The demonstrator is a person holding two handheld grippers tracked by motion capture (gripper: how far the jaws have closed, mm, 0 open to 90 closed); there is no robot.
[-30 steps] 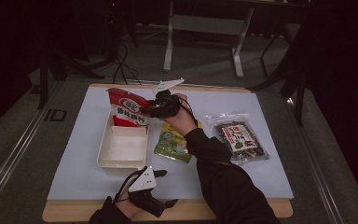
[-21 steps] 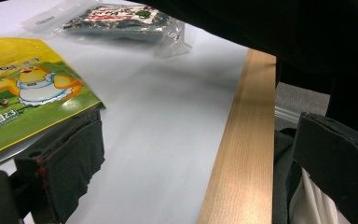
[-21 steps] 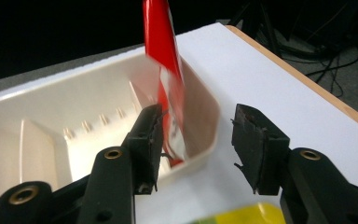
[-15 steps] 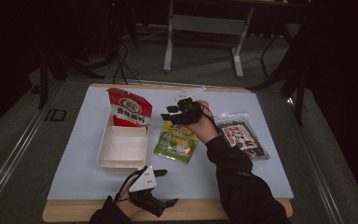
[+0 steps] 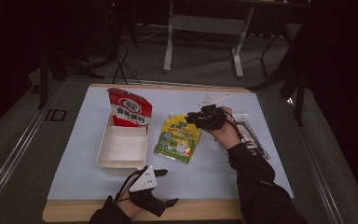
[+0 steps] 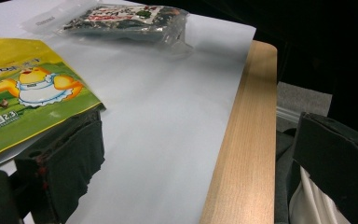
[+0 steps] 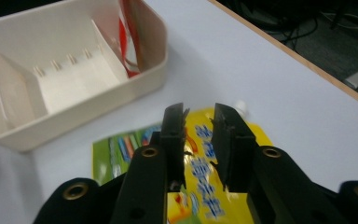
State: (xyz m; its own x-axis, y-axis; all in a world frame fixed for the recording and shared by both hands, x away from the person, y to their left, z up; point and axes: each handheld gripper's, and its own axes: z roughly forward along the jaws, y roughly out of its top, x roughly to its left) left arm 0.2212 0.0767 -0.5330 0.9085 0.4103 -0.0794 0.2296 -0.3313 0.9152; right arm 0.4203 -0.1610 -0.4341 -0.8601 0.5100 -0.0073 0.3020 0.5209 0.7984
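Right gripper (image 7: pixel 199 140): jaws have just been closing, now narrowly parted with nothing between them, poised over the spouted top end of the yellow pouch (image 5: pixel 178 139). The pouch lies flat below the jaws near the surface's centre, long axis running from far edge toward near edge, just beside the white tray (image 5: pixel 122 161). The right hand is nearer. Left gripper (image 5: pixel 150 196): jaws spread and empty, resting at the near edge.
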